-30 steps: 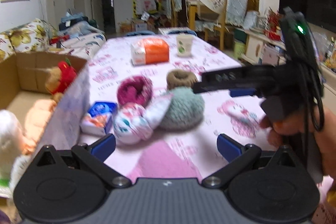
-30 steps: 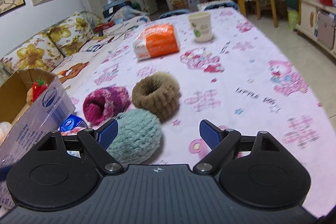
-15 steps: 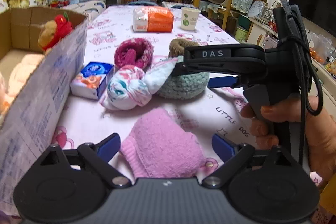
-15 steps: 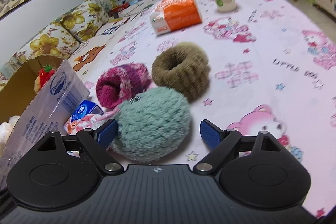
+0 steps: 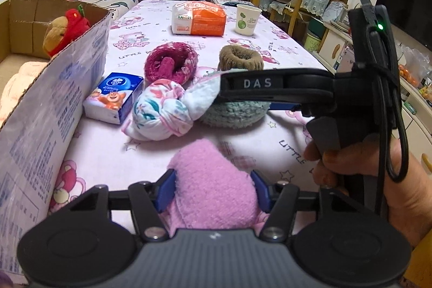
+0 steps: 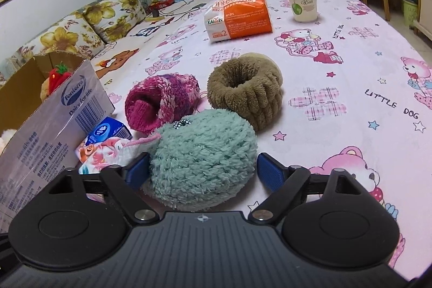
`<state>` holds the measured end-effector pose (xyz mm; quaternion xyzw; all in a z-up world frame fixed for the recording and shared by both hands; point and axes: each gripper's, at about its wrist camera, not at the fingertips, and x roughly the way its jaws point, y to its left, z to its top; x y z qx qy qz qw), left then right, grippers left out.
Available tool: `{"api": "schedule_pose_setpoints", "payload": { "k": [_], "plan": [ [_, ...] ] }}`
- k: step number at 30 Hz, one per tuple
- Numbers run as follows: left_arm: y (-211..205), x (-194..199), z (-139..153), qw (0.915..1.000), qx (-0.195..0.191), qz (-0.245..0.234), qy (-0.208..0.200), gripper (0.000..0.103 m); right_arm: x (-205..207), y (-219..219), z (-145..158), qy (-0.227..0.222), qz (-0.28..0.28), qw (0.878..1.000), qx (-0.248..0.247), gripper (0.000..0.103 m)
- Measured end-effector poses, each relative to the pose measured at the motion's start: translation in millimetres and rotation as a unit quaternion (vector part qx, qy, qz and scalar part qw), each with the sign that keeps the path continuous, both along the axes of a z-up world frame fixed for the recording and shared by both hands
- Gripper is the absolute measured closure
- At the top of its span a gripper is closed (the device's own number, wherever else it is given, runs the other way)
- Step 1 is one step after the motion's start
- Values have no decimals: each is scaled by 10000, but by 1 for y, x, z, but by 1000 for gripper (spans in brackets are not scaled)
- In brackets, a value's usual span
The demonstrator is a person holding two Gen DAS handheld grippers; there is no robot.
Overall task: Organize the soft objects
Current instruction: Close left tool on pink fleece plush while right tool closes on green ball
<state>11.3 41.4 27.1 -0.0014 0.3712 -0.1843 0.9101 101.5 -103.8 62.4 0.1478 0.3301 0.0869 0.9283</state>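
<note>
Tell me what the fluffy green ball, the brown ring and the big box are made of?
The fluffy teal-green ball looks like plush fleece yarn: shaggy, matte tufts all over. The brown ribbed ring seems to be soft velvety plush, with padded ridges around its hole. The big open cardboard box is corrugated card: brown and matte inside, with a printed, slightly shiny outer face.

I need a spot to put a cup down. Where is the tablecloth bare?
Bare cloth lies right of the brown ring and teal fluffy ball, and beyond the ring toward the paper cup. It is crowded between the cardboard box and the ball.
</note>
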Motion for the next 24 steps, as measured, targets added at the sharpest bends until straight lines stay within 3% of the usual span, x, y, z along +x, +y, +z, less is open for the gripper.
{"api": "schedule_pose_setpoints", "payload": {
  "k": [2,7,24],
  "plan": [
    [0,2,1,10000,-51,42,14,47,2,-2,0,26,4,9999,119,15],
    [-3,10,1,9999,-134,91,8,50,-1,-7,1,38,-40,9997,223,20],
    [-15,37,8,9982,-460,243,-294,52,-28,-33,3,-77,-701,9975,-91,22]
  ]
}}
